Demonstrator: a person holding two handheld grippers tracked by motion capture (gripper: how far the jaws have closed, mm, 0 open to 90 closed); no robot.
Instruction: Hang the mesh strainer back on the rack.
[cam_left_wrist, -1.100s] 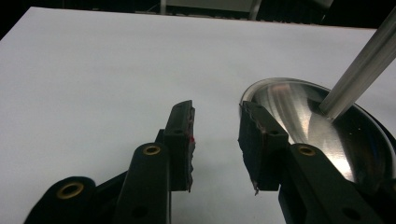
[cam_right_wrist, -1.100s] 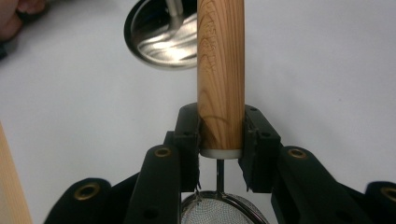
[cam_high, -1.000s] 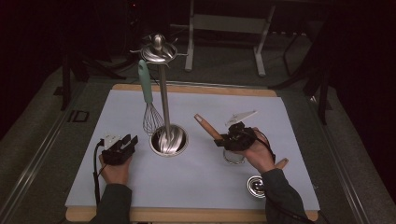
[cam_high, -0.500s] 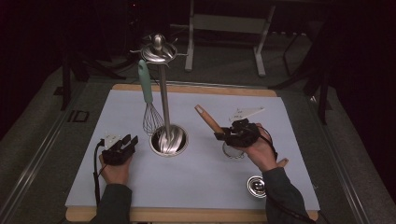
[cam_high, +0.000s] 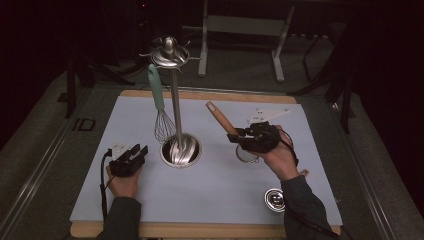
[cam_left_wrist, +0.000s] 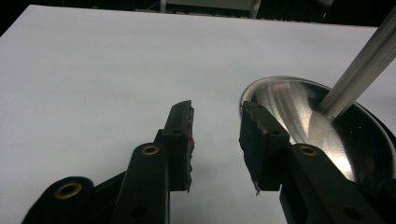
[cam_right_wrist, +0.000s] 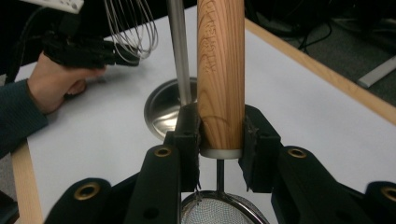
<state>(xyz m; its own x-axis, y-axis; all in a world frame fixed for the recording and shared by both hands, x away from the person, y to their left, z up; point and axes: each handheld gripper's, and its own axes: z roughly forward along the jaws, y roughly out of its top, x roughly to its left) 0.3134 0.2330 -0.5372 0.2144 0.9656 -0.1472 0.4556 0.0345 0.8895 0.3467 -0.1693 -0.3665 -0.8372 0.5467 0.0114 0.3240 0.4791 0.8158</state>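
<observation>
My right gripper (cam_high: 243, 137) is shut on the wooden handle (cam_high: 220, 116) of a small mesh strainer (cam_high: 246, 154), held above the mat right of the stand. In the right gripper view both pads clamp the handle (cam_right_wrist: 220, 70) near its lower end, with the mesh bowl (cam_right_wrist: 219, 211) below. My left gripper (cam_high: 136, 154) rests on the mat left of the stand's base, open. In the left gripper view its jaws have just been opening a little, with nothing between the fingertips (cam_left_wrist: 217, 140). A whisk with a mint-green handle (cam_high: 158, 95) hangs from the steel utensil stand (cam_high: 176, 110).
The stand's round steel base (cam_high: 181, 150) sits mid-mat, close to my left gripper's right jaw, and shows as a base (cam_left_wrist: 317, 126) in that gripper's view. A small round metal piece (cam_high: 274, 198) lies near the front right. The white mat (cam_high: 210, 190) lies on a wooden board.
My right gripper has risen with the strainer, and the wooden handle's tip stands higher. The left hand has stayed in place.
</observation>
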